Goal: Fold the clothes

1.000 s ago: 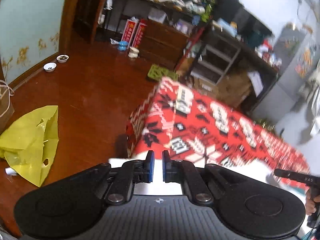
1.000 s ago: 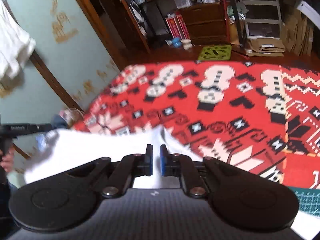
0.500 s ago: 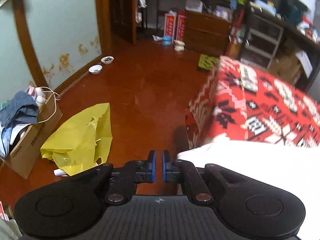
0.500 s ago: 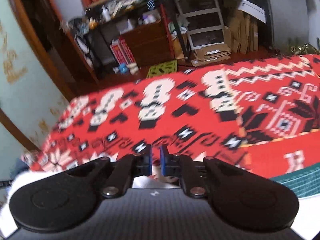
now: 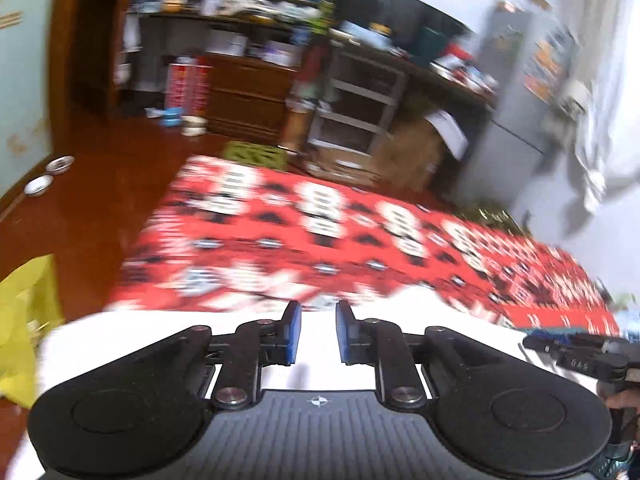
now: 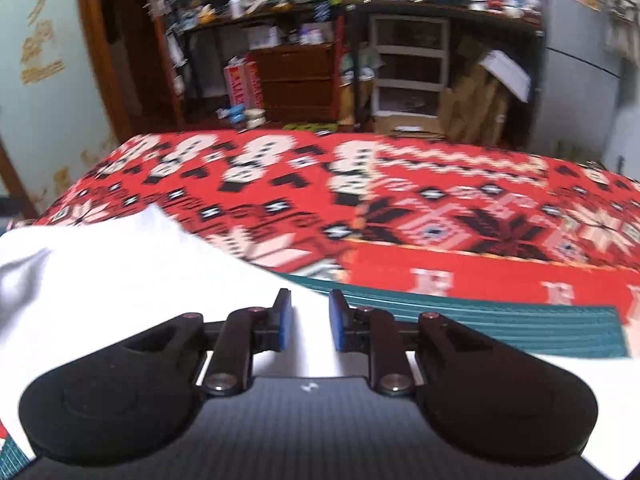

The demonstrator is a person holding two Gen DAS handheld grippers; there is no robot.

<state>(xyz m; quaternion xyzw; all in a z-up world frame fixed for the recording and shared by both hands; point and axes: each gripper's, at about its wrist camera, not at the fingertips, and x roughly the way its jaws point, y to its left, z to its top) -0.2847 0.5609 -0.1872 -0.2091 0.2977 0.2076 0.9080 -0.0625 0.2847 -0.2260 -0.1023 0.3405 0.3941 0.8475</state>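
Your left gripper (image 5: 318, 334) sits nearest in its own view, jaws spread with a clear gap and nothing between the blue pads (image 5: 293, 332); white cloth shows through the gap beneath. Your right gripper (image 6: 306, 326) reads the same: jaws parted, empty, white fabric visible below and between them. The white garment (image 6: 120, 280) lies directly under and just ahead of both claws, on the near side of the table, spread over the red patterned tablecloth (image 6: 400, 208). In the right wrist view its far edge runs diagonally, from a raised corner at far left down toward the near right, where it crosses a green cutting mat (image 6: 480, 320). In the left wrist view the cloth stretches from the near left across to the right, so its long axis appears to run left to right, roughly along the line joining your two hands. The other handheld unit (image 5: 580, 356) shows at the near right edge of that view, just beside the cloth. Judgement: both claws are about equally close to the garment; the coming grasp turns on reaching forward and down to the far edge. Frames are motion-blurred; finer creases cannot be read. Far behind: shelving (image 6: 408, 68) and clutter.
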